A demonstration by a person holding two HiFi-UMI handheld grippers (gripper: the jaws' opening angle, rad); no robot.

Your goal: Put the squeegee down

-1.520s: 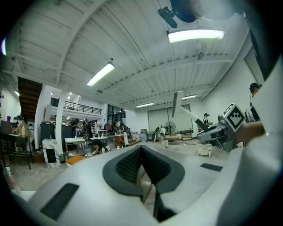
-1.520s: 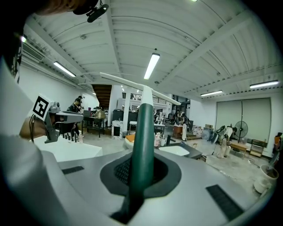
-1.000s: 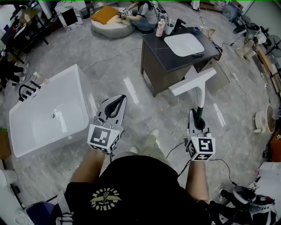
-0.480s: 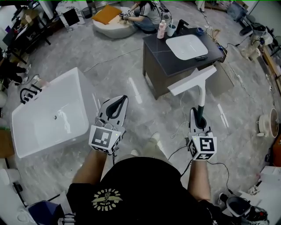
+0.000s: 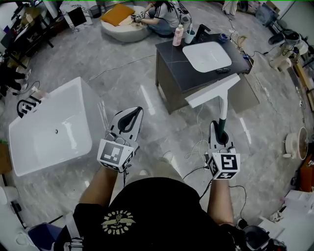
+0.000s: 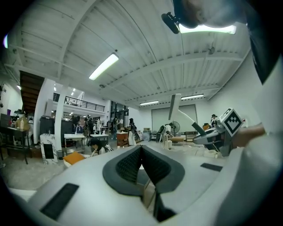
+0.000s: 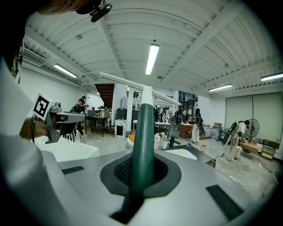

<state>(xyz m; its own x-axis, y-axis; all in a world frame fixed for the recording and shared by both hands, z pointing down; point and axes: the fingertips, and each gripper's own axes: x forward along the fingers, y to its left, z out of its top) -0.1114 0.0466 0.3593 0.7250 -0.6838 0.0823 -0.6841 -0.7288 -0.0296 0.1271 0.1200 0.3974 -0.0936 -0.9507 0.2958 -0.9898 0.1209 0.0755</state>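
The squeegee has a white blade (image 5: 212,90) on a white neck and a dark green handle (image 5: 223,119). My right gripper (image 5: 221,129) is shut on that handle and holds the squeegee out in front, blade uppermost, over the floor short of the dark cabinet. In the right gripper view the green handle (image 7: 143,141) runs straight up between the pads to the blade (image 7: 132,84). My left gripper (image 5: 130,115) hangs level at the left, shut with nothing in it. Its pads (image 6: 132,163) meet in the left gripper view, where the squeegee blade (image 6: 175,106) shows off to the right.
A dark vanity cabinet (image 5: 176,68) with a white basin (image 5: 207,55) and bottles (image 5: 179,33) stands ahead. A white bathtub (image 5: 29,157) lies on the marble floor at the left. Cables (image 5: 196,147) trail near my feet. A person (image 5: 162,14) sits at the far back.
Both grippers have travelled with the person across the floor; the bathtub and cabinet have shifted slightly in view. The grip on the squeegee handle is unchanged.
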